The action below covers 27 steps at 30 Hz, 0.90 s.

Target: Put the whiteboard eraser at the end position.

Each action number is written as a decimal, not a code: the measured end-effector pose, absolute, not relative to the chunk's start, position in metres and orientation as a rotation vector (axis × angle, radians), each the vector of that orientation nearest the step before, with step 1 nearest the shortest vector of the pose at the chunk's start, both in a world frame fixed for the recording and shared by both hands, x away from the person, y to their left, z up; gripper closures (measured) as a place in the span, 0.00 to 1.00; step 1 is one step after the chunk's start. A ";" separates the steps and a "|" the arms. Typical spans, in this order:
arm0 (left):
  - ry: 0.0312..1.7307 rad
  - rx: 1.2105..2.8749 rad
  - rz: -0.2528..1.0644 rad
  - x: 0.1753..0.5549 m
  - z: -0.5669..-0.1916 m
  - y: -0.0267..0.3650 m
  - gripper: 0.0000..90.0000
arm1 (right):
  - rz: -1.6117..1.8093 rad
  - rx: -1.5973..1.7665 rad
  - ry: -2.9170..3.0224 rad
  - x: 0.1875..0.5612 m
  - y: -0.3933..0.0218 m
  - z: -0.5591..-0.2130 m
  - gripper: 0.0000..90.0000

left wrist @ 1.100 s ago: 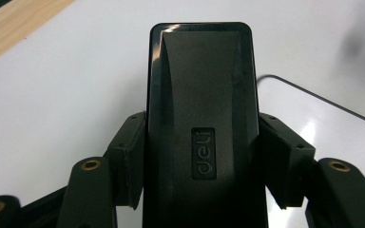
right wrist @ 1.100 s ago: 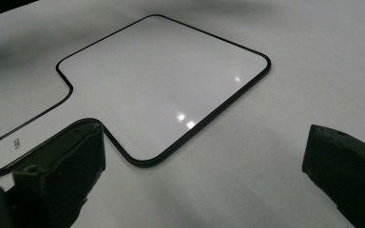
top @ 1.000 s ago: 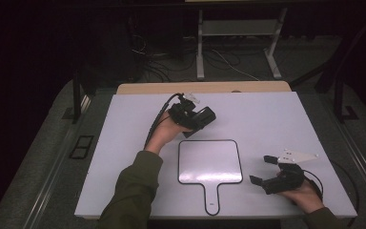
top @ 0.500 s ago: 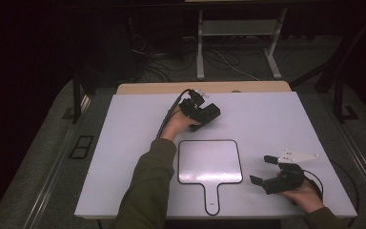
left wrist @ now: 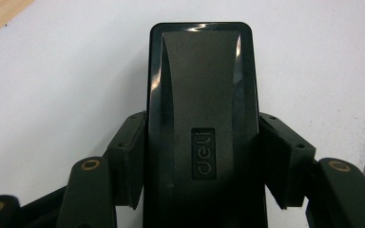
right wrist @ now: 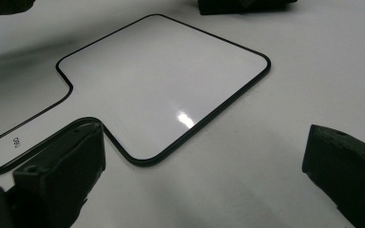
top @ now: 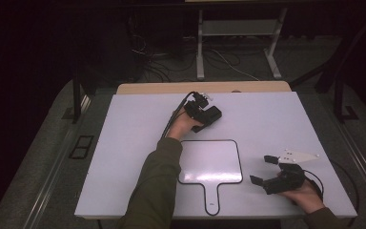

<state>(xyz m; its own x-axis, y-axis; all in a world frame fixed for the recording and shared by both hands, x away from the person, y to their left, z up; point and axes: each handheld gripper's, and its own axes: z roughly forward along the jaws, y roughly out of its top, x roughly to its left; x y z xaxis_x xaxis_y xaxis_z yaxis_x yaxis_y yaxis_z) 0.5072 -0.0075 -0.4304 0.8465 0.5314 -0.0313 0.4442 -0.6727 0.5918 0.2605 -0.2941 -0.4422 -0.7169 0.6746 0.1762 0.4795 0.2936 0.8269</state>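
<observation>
Black eraser (left wrist: 202,118) clamped in left gripper (left wrist: 202,161) fingers (left wrist: 130,159).

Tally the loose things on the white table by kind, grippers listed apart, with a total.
Black eraser block, clamped in the left gripper: 1
Handled whiteboard paddle, lying flat: 1
Grippers, the left one and the right gripper, jaws apart: 2
Total: 4

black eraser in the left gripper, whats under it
The black eraser, clamped between the left gripper pads, lies over the white table, beyond the paddle-shaped whiteboard. Its underside is hidden, so whether it touches the table cannot be told.
</observation>
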 end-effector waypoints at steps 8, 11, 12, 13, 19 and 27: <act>0.696 2.366 0.192 0.507 -0.431 -0.006 0.44 | 1.391 1.063 2.354 0.260 -0.294 -0.442 0.00; 0.701 2.337 0.182 0.507 -0.428 -0.003 0.41 | 1.391 1.063 2.353 0.260 -0.295 -0.442 0.00; 0.706 2.320 0.180 0.507 -0.427 -0.002 0.40 | 1.391 1.063 2.353 0.260 -0.295 -0.442 0.00; 0.702 2.311 0.184 0.508 -0.425 -0.001 0.39 | 1.391 1.063 2.353 0.260 -0.295 -0.442 0.00; 0.701 2.291 0.174 0.505 -0.422 0.003 0.33 | 1.390 1.061 2.356 0.261 -0.295 -0.443 0.00; 0.695 2.242 0.162 0.500 -0.415 0.012 0.26 | 1.390 1.078 2.352 0.262 -0.298 -0.444 0.00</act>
